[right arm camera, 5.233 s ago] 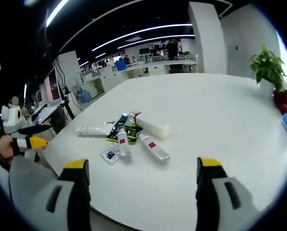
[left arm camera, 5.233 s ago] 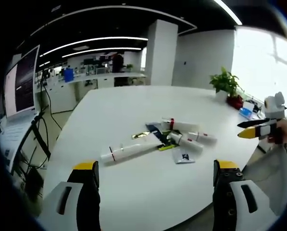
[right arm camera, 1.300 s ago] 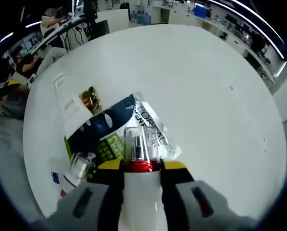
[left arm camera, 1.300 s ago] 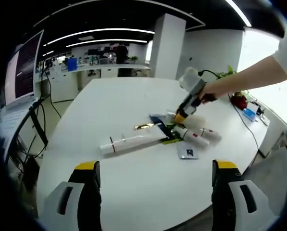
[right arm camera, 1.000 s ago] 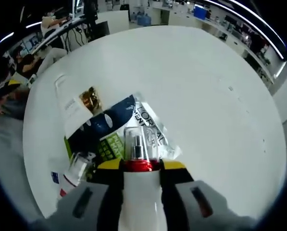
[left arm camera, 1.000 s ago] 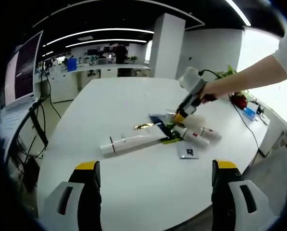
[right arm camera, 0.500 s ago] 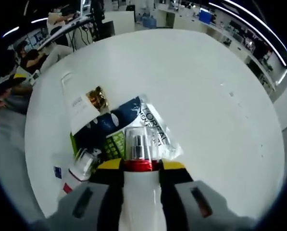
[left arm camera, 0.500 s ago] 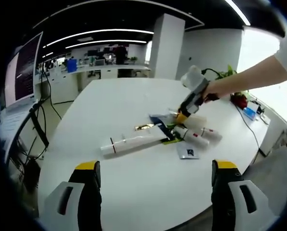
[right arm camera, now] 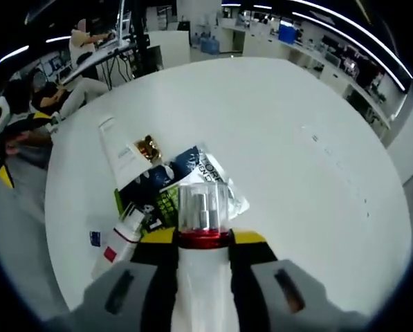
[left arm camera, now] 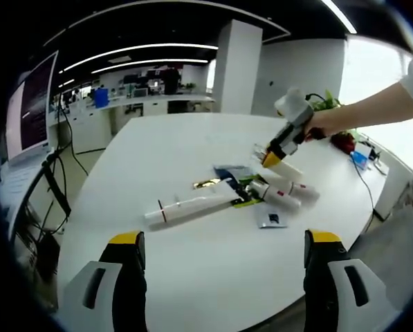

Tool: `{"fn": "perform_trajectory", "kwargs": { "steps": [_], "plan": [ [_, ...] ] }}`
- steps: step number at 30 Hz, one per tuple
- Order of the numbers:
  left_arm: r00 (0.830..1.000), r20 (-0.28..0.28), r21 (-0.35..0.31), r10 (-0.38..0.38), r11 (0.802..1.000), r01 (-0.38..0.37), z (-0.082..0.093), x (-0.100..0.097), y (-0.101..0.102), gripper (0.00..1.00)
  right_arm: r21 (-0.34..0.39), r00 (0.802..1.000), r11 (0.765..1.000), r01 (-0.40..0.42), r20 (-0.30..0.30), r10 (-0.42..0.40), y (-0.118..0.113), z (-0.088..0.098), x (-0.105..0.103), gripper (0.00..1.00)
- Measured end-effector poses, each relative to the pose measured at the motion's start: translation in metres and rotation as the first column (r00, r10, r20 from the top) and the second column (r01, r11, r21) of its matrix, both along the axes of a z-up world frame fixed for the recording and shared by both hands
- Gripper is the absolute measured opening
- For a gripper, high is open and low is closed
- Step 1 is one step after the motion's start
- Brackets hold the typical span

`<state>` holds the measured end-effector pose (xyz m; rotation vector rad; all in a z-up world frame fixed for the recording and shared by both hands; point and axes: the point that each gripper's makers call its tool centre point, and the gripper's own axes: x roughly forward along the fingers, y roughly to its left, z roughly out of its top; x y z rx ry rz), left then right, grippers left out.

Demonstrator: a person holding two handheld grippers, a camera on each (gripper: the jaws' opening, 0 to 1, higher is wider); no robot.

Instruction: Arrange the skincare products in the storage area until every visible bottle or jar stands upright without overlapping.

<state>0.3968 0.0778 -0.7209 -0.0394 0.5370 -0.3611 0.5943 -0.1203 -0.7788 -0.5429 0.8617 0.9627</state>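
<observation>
Right tool [right arm camera: 203,242] is clenched on a white bottle with a red collar and clear cap [right arm camera: 203,207], held above the pile of sachets [right arm camera: 192,181] on the white tabletop [right arm camera: 296,166]. Left tool [left arm camera: 220,257] hangs released, near the long white tube [left arm camera: 192,205]. Lifting seems under way; next, stand the bottle upright on bare tabletop.

A silver sachet [right arm camera: 209,181] on the worktop [right arm camera: 296,173] bears what looks like "L'ORÉAL" (only the first letters show); other labels are too small.
</observation>
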Motion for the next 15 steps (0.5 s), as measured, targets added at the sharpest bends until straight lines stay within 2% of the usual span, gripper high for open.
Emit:
{"fn": "perform_trajectory", "kwargs": {
  "steps": [9,15],
  "plan": [
    [1.000,0.007,0.013,-0.010,1.000,0.010,0.001,0.000,-0.002,0.93,0.108,0.998,0.994,0.028,0.044,-0.033,-0.010,0.025,-0.009,0.28],
    [1.000,0.009,0.023,-0.016,1.000,0.016,0.001,-0.001,-0.003,0.93,0.170,0.996,0.983,0.072,0.043,-0.080,-0.019,0.039,-0.013,0.28]
  ]
}}
